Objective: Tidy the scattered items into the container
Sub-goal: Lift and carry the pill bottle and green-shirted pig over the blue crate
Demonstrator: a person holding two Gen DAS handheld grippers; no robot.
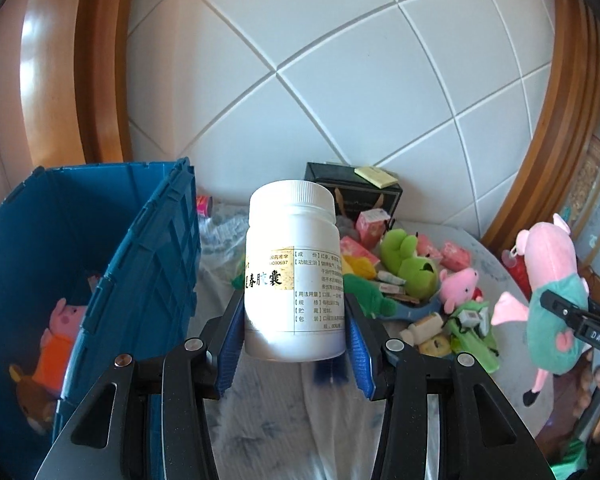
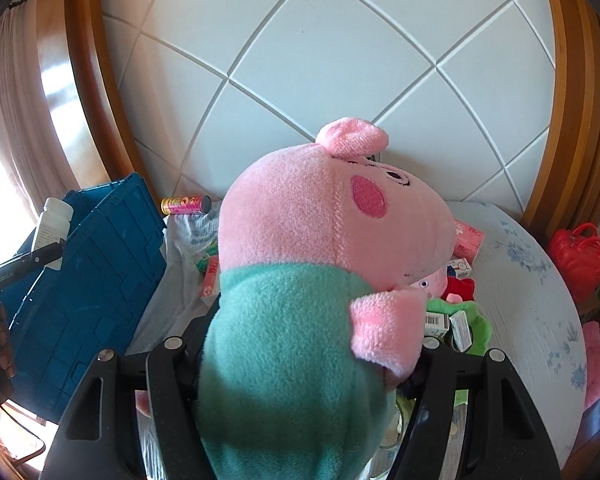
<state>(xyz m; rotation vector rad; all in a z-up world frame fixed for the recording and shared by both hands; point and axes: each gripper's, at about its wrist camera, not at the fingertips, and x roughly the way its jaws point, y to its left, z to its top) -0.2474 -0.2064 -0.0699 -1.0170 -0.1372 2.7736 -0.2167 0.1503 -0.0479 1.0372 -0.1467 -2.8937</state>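
My left gripper is shut on a white pill bottle with a printed label, held upright above the table just right of the blue crate. The crate holds a pink pig plush in orange and a brown plush. My right gripper is shut on a large pink pig plush in a teal shirt, which hides its fingertips. That plush and gripper also show in the left wrist view. The bottle shows in the right wrist view over the crate.
A pile of scattered items lies on the white floral-cloth table: a green frog plush, a small pink pig plush, pink packets, small boxes, a black box by the tiled wall, a pink can. A red bag sits right.
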